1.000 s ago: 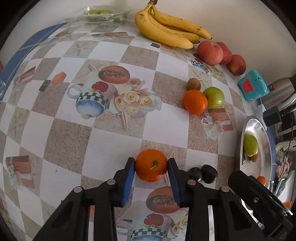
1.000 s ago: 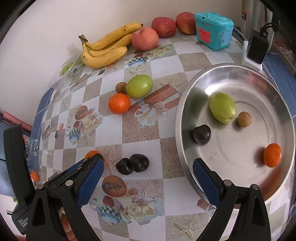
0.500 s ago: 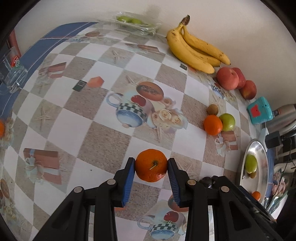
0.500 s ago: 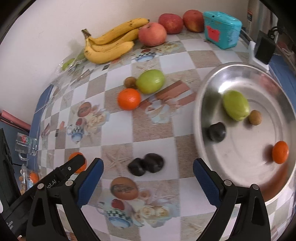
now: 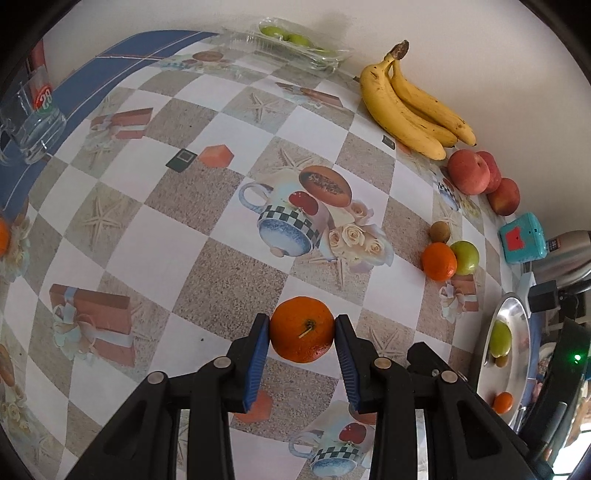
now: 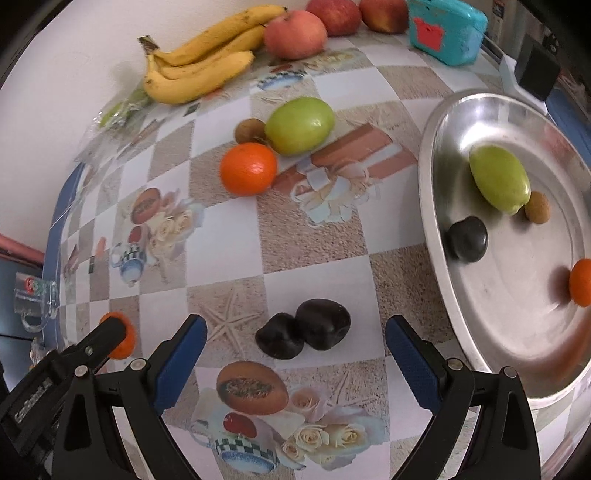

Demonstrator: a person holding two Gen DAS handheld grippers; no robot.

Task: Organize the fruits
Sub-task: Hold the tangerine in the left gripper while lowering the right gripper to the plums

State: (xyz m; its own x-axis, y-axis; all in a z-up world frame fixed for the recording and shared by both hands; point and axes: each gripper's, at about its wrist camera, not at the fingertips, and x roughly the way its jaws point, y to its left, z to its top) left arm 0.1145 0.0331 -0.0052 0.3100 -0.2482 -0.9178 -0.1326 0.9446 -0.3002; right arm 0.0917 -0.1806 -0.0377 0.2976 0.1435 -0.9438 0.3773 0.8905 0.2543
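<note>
The left gripper (image 5: 301, 328) clamps a mandarin (image 5: 301, 328) for sorting, while the right gripper (image 6: 295, 345) gapes wide over two dark plums (image 6: 303, 334) beside the steel tray (image 6: 439, 206).

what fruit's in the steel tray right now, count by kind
green fruit: 1
dark fruit: 1
small brown fruit: 1
orange: 1
total in the tray: 4

Teal box (image 6: 445, 29) by the wall; glass mug (image 5: 33, 122) far left.
</note>
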